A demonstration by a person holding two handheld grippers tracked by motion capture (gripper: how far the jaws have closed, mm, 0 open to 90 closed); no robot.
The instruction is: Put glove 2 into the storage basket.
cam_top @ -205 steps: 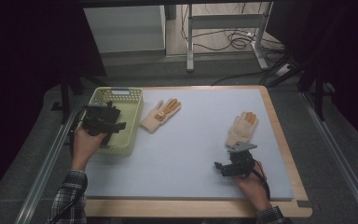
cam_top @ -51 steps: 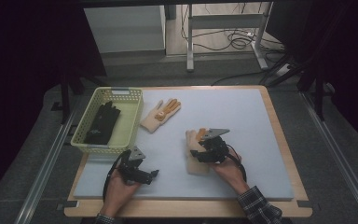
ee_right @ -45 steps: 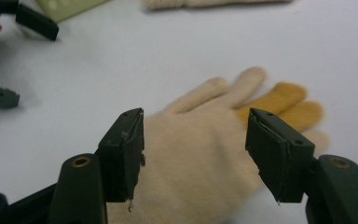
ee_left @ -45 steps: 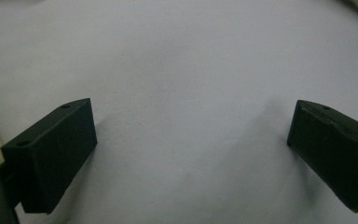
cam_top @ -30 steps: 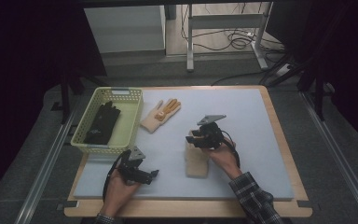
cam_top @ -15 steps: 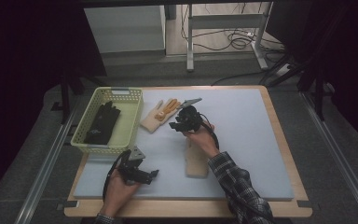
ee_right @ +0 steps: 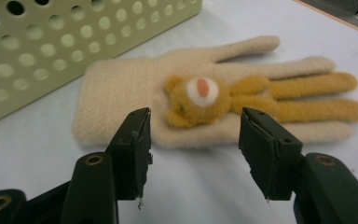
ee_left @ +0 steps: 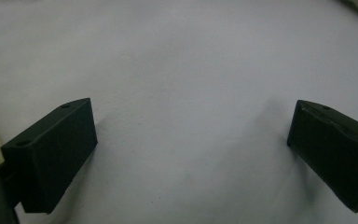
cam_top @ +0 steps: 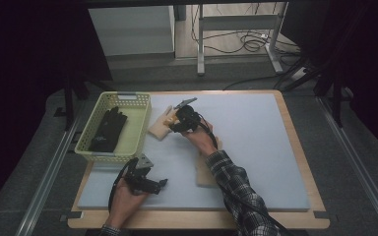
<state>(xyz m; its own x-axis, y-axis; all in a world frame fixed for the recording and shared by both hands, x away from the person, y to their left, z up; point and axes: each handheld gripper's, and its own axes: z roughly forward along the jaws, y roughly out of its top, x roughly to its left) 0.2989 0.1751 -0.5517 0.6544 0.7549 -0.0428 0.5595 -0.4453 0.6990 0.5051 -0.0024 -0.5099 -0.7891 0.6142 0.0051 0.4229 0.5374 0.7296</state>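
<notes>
A beige glove with an orange bear patch (ee_right: 200,95) lies flat beside the green basket (ee_right: 51,51); in the high view this glove (cam_top: 158,129) sits just right of the basket (cam_top: 142,123). My right gripper (ee_right: 193,154) hovers at its cuff-side edge. Its jaws have just been opening and stand open, pressing on nothing; in the high view the right gripper (cam_top: 174,123) is over the glove. A second beige glove (cam_top: 205,174) lies on the mat under the right forearm. A black glove (cam_top: 108,129) rests in the basket. My left gripper (cam_top: 160,184) rests open near the front; its jaws (ee_left: 191,144) frame bare mat.
The pale blue mat (cam_top: 256,132) covers a wooden table (cam_top: 295,147). A metal rail (cam_top: 44,182) runs along the left side, and a table frame with cables (cam_top: 236,39) stands behind.
My right hand left the second beige glove on the mat and moved up and left to the bear glove beside the basket. The left hand stayed put.
</notes>
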